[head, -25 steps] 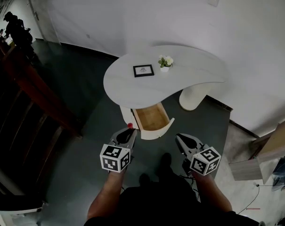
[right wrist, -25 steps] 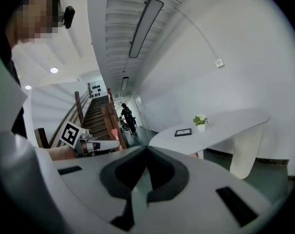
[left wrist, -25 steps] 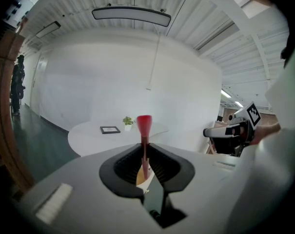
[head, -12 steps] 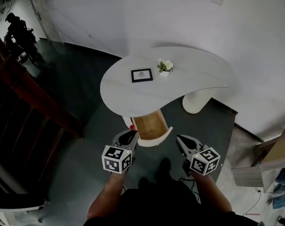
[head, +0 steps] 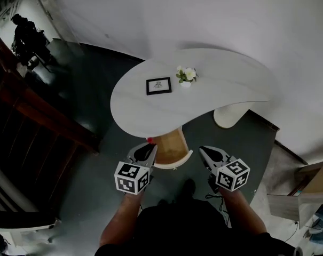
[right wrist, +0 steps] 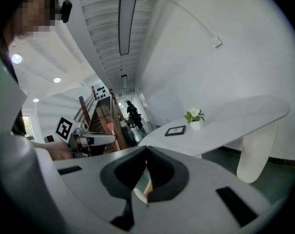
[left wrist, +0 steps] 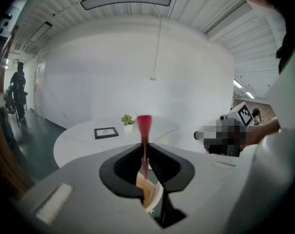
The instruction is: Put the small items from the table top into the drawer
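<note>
Left gripper [head: 148, 148] nearest me, jaws clamped on a thin stick [left wrist: 144, 126] w/ a red flared top, held upright. In head view the red tip shows beside the left side of the drawer [head: 177, 161]. Right gripper [head: 204, 150] level w/ it, well apart, jaws pressed together w/ nothing between. The drawer sits pulled open under the near edge of the bench [head: 145, 111], wood inside showing. Further back, twd the bench's left end: flat picture frame [head: 158, 86], small potted plant [head: 186, 76] just beside it on the right.
</note>
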`<action>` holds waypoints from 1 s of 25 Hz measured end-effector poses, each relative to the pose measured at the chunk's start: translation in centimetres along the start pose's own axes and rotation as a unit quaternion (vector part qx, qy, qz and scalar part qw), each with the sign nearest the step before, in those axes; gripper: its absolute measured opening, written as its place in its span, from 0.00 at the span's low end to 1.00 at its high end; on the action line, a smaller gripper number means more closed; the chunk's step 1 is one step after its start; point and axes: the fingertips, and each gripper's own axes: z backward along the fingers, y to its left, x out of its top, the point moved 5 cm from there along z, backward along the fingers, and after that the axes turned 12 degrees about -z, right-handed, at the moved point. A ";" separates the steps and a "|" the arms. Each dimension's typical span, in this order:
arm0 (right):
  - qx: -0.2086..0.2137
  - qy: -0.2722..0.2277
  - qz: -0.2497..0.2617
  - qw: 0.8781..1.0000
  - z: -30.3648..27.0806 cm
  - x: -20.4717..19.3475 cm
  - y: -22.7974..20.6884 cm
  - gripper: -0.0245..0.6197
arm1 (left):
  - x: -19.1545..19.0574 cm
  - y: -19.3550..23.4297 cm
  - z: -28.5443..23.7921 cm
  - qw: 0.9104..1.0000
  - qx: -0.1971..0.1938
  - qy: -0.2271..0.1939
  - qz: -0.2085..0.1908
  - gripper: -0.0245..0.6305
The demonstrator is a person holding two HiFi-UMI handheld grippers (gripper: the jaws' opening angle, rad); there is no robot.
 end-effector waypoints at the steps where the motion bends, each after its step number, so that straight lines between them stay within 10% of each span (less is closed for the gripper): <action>1: 0.006 0.002 0.001 1.000 -0.2 0.3 -0.2 0.06 | 0.2 -0.1 -0.1 1.000 0.005 0.000 -0.001 0.12; 25: -0.002 0.058 0.020 0.998 -4.5 -2.9 4.4 0.06 | -5.1 3.0 1.5 1.000 -0.006 0.005 0.027 0.12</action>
